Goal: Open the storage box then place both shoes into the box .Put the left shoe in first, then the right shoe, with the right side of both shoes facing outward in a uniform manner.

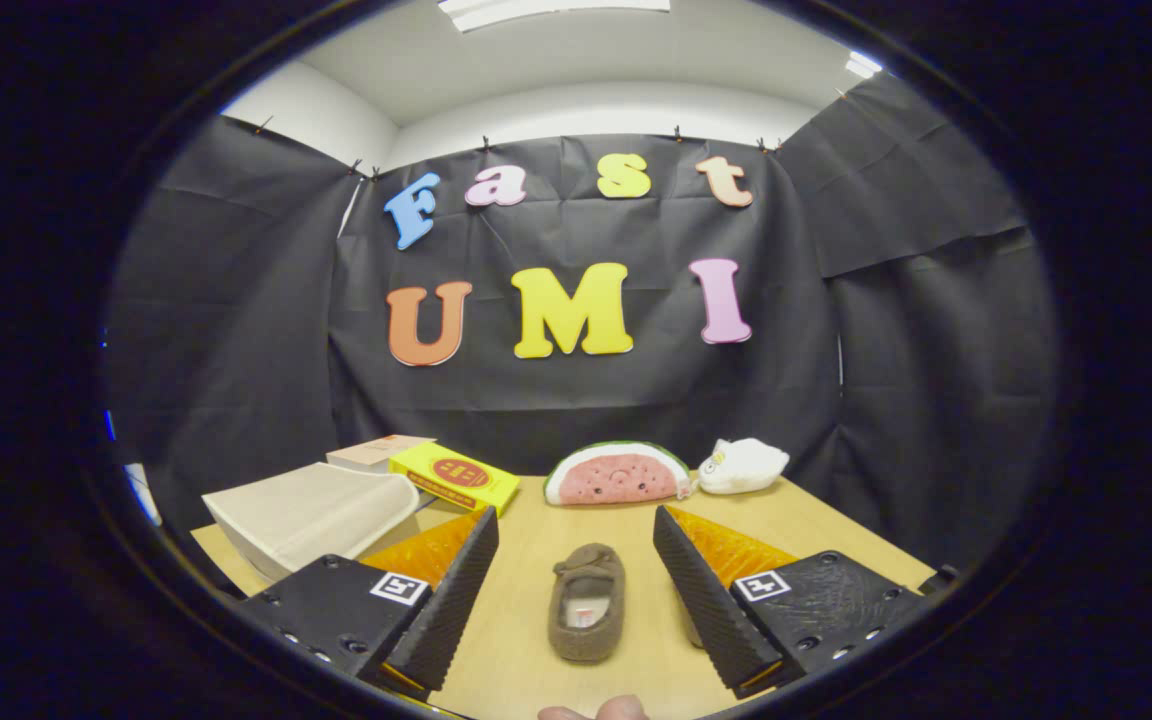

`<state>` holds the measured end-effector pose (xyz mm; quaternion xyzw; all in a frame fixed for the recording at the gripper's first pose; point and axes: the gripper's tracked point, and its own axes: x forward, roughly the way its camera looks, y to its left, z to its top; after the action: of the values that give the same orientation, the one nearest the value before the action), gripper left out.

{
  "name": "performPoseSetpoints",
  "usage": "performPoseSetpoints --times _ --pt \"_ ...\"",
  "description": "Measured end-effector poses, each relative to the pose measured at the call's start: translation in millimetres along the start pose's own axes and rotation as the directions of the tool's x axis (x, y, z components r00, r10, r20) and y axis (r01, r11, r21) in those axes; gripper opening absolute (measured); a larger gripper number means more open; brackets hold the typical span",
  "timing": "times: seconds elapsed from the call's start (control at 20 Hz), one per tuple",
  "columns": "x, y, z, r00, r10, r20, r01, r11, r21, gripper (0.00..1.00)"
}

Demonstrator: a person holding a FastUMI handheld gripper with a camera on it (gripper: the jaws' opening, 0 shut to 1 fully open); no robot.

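1. The gripper (pixel 576 560) hung above the wooden table (pixel 816 530) with its fingers spread wide apart, gripping nothing.
2. Between the fingers, on the table below, lay a brown slipper-style shoe (pixel 587 602), sole down, its toe pointing away toward the wall and its opening facing up. It touched neither finger.
3. A second shoe appeared to be partly hidden behind the right-hand finger, where a pale sliver showed at the finger's inner edge; too little of it was visible to be sure.
4. Beyond the left-hand finger sat the storage box (pixel 306 515), pale beige, with a lid or flap lying across its top. Whether it stood open or closed could not be told from this angle.
5. Behind the box lay a yellow box (pixel 456 477) and a tan flat box (pixel 376 452). Farther back, near the wall, rested a watermelon plush (pixel 618 475) and, just beside it, a white plush toy (pixel 742 466).
6. A fingertip (pixel 608 711) of the person showed at the near end, below the shoe.
7. Judged by the layout, the work stood early: no shoe was in the box. If the box was closed, opening it came first, so the gripper needed to swing left to the flap; otherwise it had to drop and close on the left shoe.
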<state>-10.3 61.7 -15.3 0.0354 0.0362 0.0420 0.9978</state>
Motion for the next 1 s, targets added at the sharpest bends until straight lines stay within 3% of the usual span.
performPoseSetpoints --times 0.3,0.6,0.85,1.0 --pt "23 65 -18 0.99 0.134 -0.053 -0.13 0.99 0.062 0.95" --pt "47 138 -47 0.952 0.28 -0.121 -0.247 0.94 0.235 0.95" --pt "74 172 -74 0.914 0.354 -0.198 -0.275 0.899 0.339 0.96" --pt "83 185 -91 0.878 0.41 -0.248 -0.276 0.856 0.438 0.95"
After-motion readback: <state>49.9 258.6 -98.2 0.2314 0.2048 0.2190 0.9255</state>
